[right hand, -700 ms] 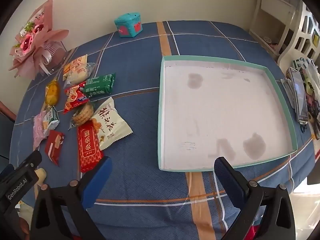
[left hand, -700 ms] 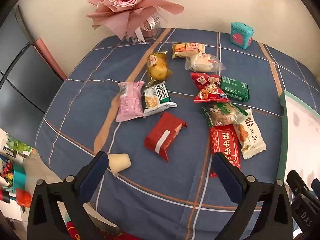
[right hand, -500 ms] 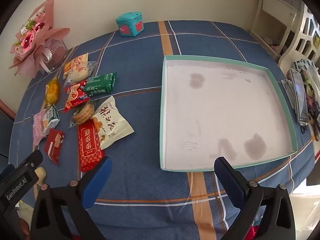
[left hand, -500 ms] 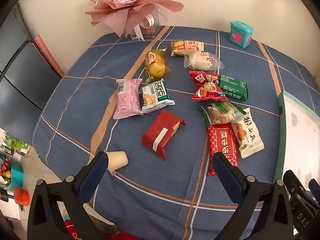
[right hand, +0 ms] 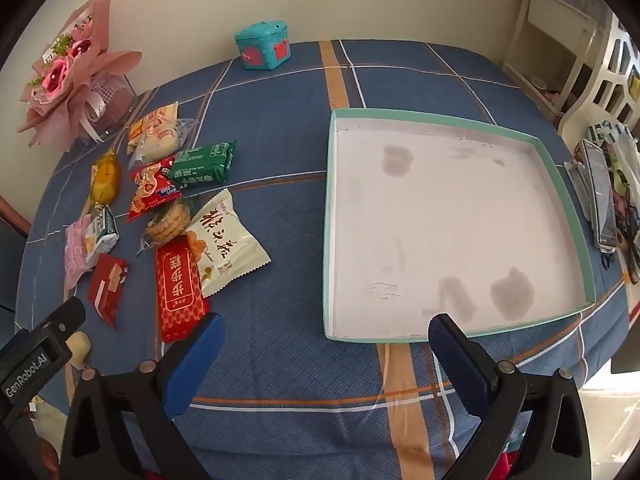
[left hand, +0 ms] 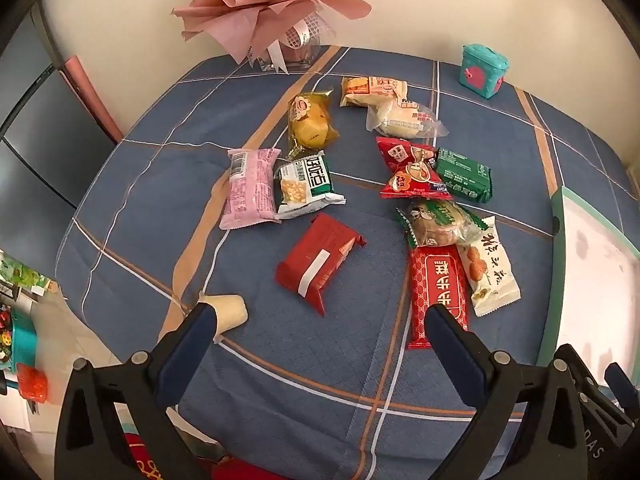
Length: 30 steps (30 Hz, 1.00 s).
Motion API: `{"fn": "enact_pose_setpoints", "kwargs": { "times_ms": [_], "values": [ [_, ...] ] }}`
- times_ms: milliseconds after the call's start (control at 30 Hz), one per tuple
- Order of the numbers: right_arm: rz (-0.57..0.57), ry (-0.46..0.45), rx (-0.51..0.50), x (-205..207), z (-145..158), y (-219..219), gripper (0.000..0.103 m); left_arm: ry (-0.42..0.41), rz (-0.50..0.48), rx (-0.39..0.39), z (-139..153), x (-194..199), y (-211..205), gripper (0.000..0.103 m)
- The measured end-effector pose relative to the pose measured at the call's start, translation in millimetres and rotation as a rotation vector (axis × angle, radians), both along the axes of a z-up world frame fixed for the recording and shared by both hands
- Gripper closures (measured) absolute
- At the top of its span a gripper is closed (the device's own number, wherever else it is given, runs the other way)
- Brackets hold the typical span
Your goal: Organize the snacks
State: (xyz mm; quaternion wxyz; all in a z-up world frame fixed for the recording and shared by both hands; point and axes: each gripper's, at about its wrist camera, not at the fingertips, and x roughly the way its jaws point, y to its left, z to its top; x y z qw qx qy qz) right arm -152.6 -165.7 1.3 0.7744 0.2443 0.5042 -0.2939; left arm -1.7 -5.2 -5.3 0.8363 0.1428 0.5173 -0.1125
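Both sets of fingers gape wide and empty, left gripper (left hand: pixel 320 322) over the red snack pack (left hand: pixel 318 262) mid-frame, right gripper (right hand: pixel 324 334) below the teal tray (right hand: pixel 560 168) at right

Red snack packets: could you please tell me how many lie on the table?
3. The folded red packet lies alone mid-cloth, the long red packet touches the white packet, and the crinkled red packet touches the green packet. None seems hidden.

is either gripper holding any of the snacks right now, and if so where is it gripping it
Nothing is held. The left gripper and the right gripper both hang open above the tablecloth, jaws wide with no snack between them.
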Motion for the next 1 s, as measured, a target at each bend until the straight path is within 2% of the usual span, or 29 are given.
{"fn": "enact_pose_setpoints", "kwargs": {
  "times_ms": [1000],
  "values": [
    [0.017,0.011,0.003,4.2,-3.8,5.4,0.000,0.007,-0.011,-0.012,0.0,-0.5,1.8,0.000]
  ]
}}
